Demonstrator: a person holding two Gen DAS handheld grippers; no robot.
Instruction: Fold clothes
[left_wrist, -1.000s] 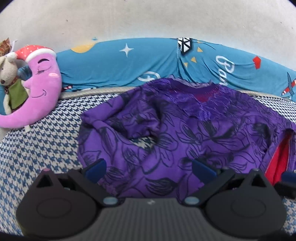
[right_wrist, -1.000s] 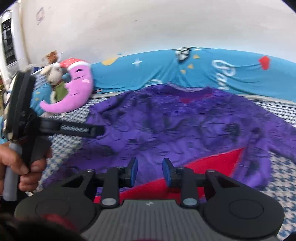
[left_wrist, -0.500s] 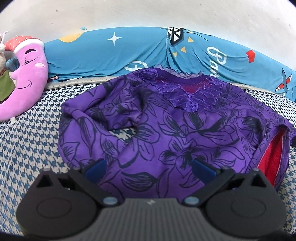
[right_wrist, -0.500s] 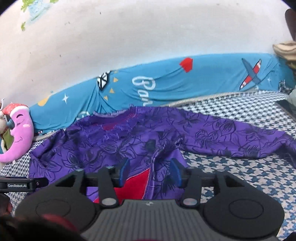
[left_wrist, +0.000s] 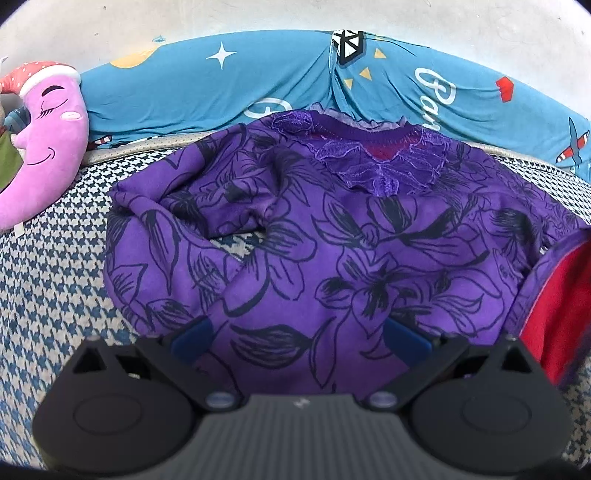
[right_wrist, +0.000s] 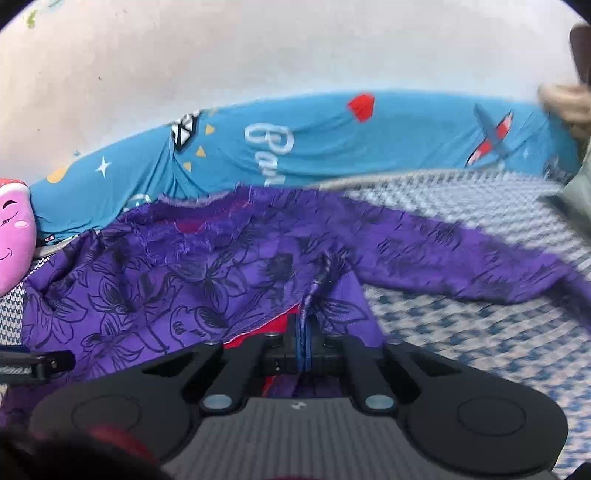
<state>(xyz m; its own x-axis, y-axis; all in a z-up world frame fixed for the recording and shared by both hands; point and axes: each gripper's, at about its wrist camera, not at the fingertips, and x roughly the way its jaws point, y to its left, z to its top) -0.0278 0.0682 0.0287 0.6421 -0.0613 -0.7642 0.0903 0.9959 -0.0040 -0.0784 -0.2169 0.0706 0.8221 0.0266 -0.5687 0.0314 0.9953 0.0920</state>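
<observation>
A purple top with dark flower print and a red lining (left_wrist: 332, 236) lies spread on the houndstooth bed cover (left_wrist: 44, 295), neck towards the wall. My left gripper (left_wrist: 299, 339) is open, its blue pads on either side of the lower front of the top. In the right wrist view the top (right_wrist: 177, 280) fills the left half, one sleeve (right_wrist: 461, 254) stretched out to the right. My right gripper (right_wrist: 303, 339) is shut on a pinched ridge of the top's hem, with red lining showing beside it.
A long blue printed pillow (left_wrist: 258, 81) lies along the white wall behind the top. A pink moon plush (left_wrist: 44, 140) sits at the far left. The left gripper's tip (right_wrist: 37, 363) shows at the left edge of the right wrist view.
My right gripper has closed on the top's hem and the view has shifted slightly. My left gripper has moved closer over the top and stays open.
</observation>
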